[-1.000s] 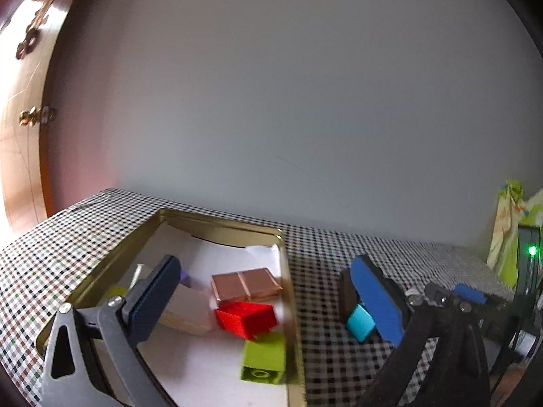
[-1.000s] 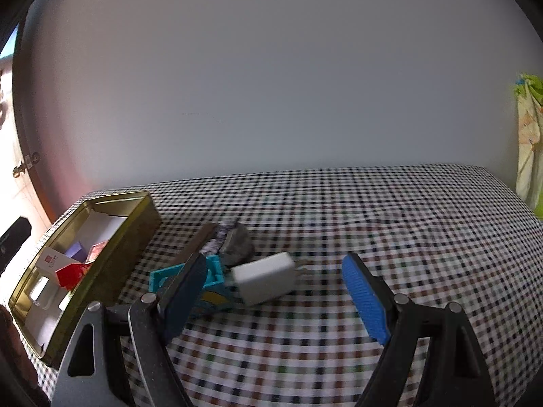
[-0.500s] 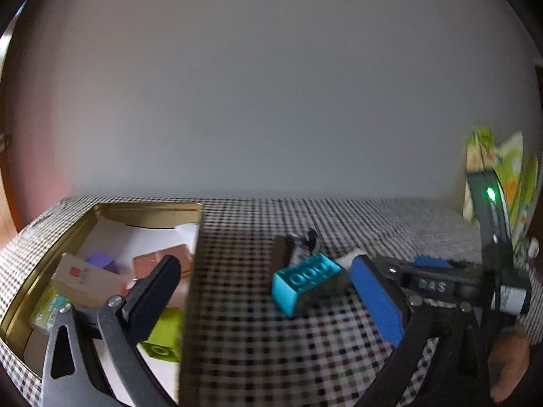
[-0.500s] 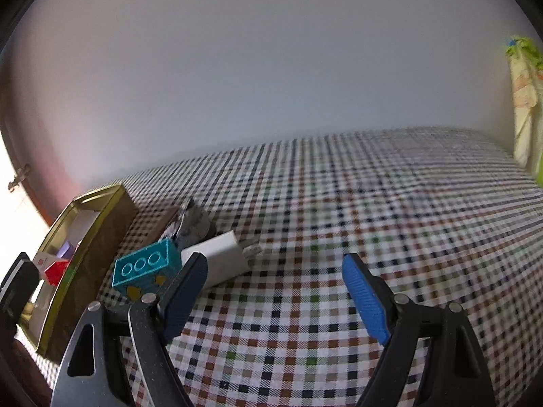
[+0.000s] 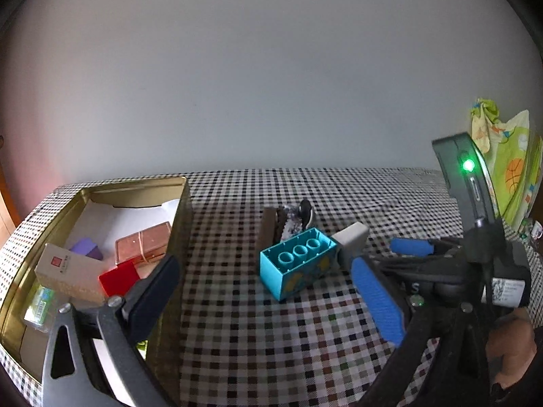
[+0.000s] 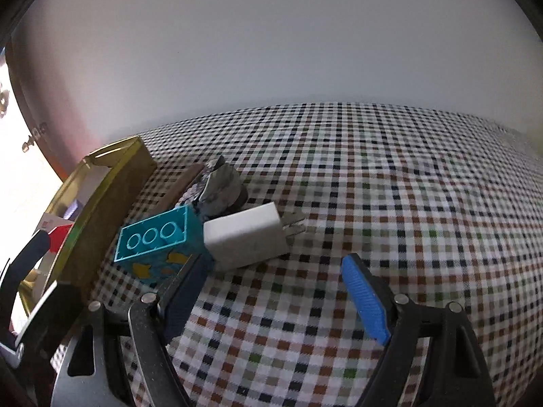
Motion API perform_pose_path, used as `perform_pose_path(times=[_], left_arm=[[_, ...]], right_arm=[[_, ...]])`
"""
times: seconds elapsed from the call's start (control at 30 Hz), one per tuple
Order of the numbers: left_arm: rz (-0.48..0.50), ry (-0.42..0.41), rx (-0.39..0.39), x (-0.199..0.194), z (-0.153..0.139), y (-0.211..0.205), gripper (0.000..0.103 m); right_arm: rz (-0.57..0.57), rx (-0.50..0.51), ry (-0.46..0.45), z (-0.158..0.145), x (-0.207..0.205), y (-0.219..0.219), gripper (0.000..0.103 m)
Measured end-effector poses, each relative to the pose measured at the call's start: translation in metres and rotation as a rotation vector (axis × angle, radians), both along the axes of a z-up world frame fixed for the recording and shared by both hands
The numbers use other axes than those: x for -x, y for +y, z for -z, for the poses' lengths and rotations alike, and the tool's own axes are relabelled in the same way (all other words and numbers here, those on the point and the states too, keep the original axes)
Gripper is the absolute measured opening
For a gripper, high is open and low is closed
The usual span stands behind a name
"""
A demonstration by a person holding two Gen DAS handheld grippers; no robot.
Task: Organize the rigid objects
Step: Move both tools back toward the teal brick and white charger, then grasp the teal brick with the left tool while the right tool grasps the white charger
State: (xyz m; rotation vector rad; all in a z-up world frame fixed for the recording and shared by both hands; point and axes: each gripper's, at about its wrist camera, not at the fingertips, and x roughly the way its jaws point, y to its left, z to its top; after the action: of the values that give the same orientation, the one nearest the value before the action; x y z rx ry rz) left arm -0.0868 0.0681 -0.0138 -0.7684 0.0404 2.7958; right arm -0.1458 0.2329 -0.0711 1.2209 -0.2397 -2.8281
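Charger (image 6: 246,239) sits on the checked cloth just ahead of our right gripper (image 6: 271,291), slightly left of the gap, long axis running left-right with prongs pointing right. Both grippers are spread wide and empty. We'd say the right one is nearer; the left gripper (image 5: 268,291) faces the teal brick (image 5: 298,263), touching the charger's left end. Farther back lies a grey-brown lump. Only the left view shows inside the tin (image 5: 185,203): red, copper, purple bits.
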Motion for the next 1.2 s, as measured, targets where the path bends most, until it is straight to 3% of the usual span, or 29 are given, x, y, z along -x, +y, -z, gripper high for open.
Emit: perform_pose_path(times=[0.3,0.43,0.5,0.77,0.93,1.03,1.2], left_arm=[[-0.018,-0.051,0.003,0.008,0.004,0.000,0.102],[-0.016,-0.059,0.006,0.008,0.003,0.003,0.102],[-0.012,-0.066,0.005,0.009,0.004,0.005,0.102],[0.028,-0.035,0.062,0.018,0.001,0.030,0.102],[0.093,-0.143,0.122,0.041,0.014,0.051,0.098],[0.076,-0.162,0.146,0.051,0.016,0.052,0.095],[0.078,-0.259,0.116,0.071,0.026,0.047,0.086]], right_arm=[[-0.030,0.007,-0.016,0.003,0.024,-0.004,0.083],[-0.056,0.027,-0.031,0.005,0.025,0.000,0.067],[-0.054,0.024,-0.030,0.003,0.021,0.001,0.067],[0.081,0.017,0.026,-0.006,0.007,0.028,0.066],[0.165,0.092,0.015,-0.004,0.005,0.053,0.067],[0.179,0.129,0.004,-0.002,0.004,0.059,0.067],[0.179,0.125,0.006,-0.004,0.007,0.055,0.067]])
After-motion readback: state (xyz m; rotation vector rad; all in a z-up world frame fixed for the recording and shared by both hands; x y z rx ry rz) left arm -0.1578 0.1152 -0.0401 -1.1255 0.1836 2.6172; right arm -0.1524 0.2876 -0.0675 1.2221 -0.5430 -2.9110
